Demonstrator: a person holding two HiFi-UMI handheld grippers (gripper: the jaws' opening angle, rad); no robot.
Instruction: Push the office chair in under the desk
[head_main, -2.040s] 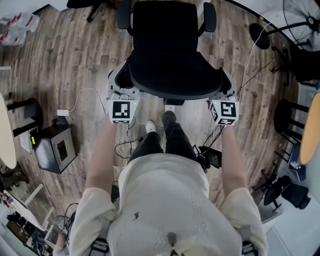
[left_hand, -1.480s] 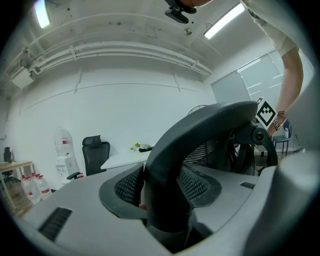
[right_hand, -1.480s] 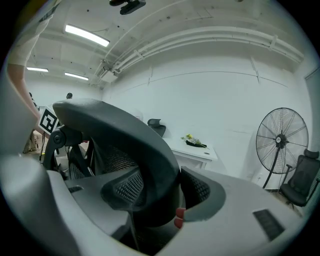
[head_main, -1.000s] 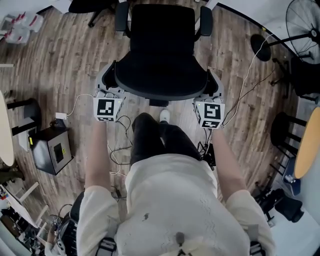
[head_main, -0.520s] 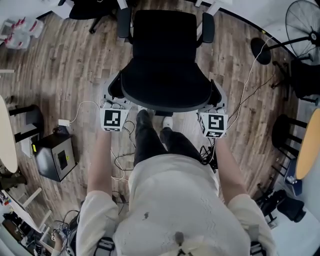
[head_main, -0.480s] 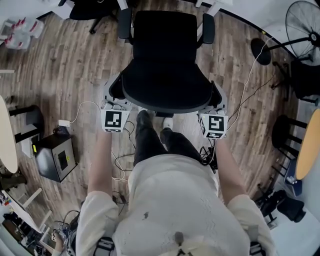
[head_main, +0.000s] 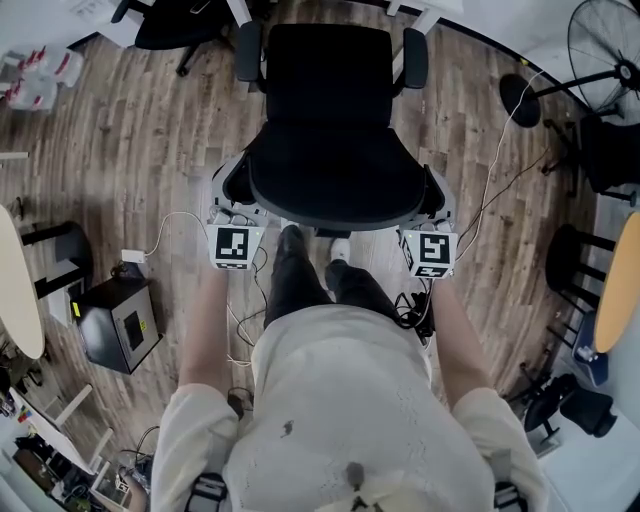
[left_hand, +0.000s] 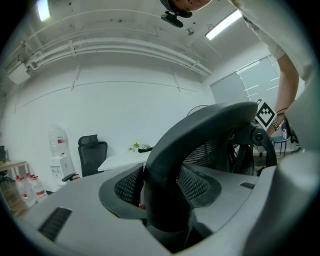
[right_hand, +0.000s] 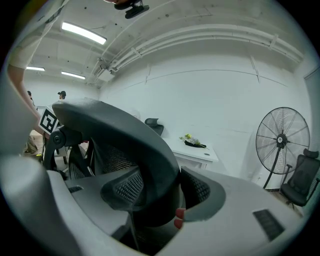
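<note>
Head view: the office chair (head_main: 330, 130) stood at 12 o'clock from the person, with its seat pointing away and its backrest (head_main: 335, 195) nearest. The left gripper (head_main: 226, 190) sat on the backrest's 9 o'clock edge and the right gripper (head_main: 440, 197) on its 3 o'clock edge. A hold on both sides probably served to keep the chair rolling straight. Only white desk legs (head_main: 240, 12) showed at the top edge, the desktop being cut off, and the seat hid the chair's wheels.

Left gripper view: the left gripper (left_hand: 165, 200) was clamped on the backrest's dark rim, which filled the narrow gap between its mesh pads. The white desk (left_hand: 125, 159) lay beyond, at 9 o'clock of the rim.

Right gripper view: the right gripper (right_hand: 155, 205) was pinched onto the opposite rim in the same way. The desk appeared at 2 o'clock, and the rim blocked any view of the chair's seat, so the remaining travel could not be judged.
</note>
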